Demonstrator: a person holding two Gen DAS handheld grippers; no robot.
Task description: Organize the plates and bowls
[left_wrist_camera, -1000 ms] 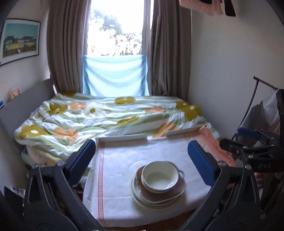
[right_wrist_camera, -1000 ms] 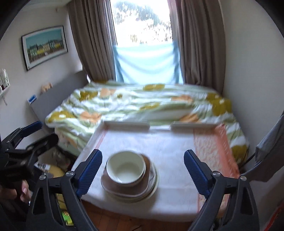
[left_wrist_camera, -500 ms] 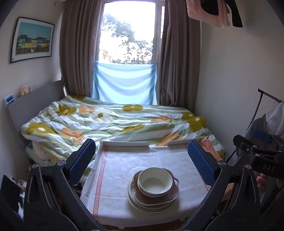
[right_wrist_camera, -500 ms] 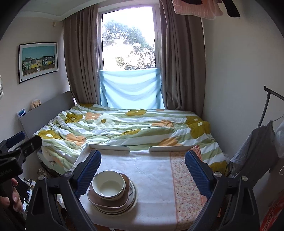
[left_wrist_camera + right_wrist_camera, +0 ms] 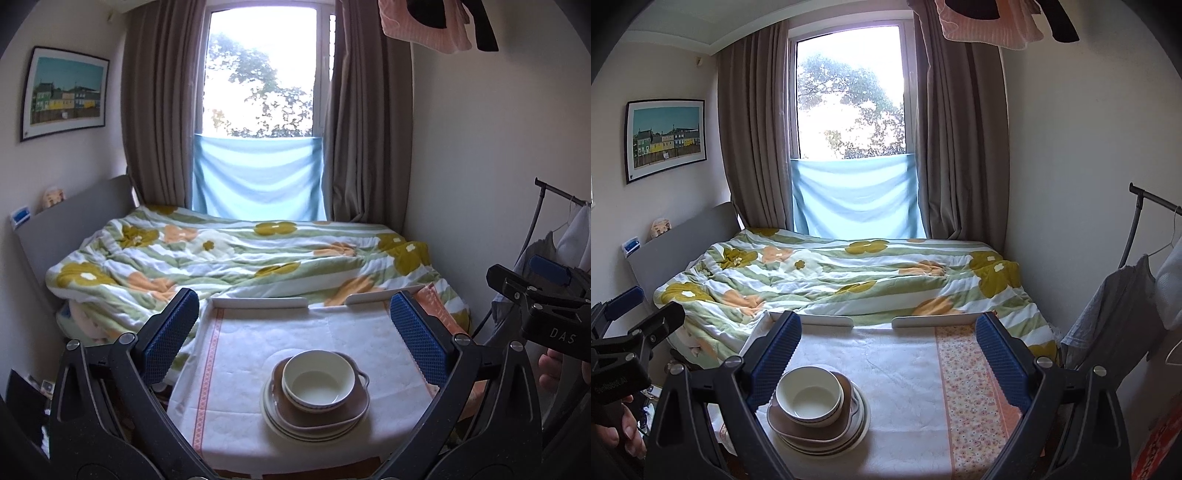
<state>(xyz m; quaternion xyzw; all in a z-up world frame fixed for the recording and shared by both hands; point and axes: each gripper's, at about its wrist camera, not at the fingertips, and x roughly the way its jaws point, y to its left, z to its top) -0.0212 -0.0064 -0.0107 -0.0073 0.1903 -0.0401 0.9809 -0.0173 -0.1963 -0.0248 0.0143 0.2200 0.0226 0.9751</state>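
Note:
A cream bowl [image 5: 318, 380] sits on a brown square dish [image 5: 352, 408], which rests on a stack of round cream plates [image 5: 291, 428] near the front of a cloth-covered table [image 5: 243, 354]. The same stack shows in the right wrist view, with the bowl [image 5: 809, 393] on the brown dish [image 5: 812, 432]. My left gripper [image 5: 295, 332] is open and empty, held above and behind the stack. My right gripper [image 5: 888, 354] is open and empty, with the stack by its left finger [image 5: 774, 360]. Each gripper shows at the edge of the other's view.
A bed with a flowered quilt [image 5: 240, 258] lies right behind the table. Two white rails [image 5: 258, 302] edge the table's far side. A clothes rack with hanging garments [image 5: 1126, 295] stands at the right. Curtains and a window fill the back wall.
Both grippers have pulled back and tilted upward, so the stack now looks smaller and lower in both views. The stack itself has not moved. Both grippers stay open.

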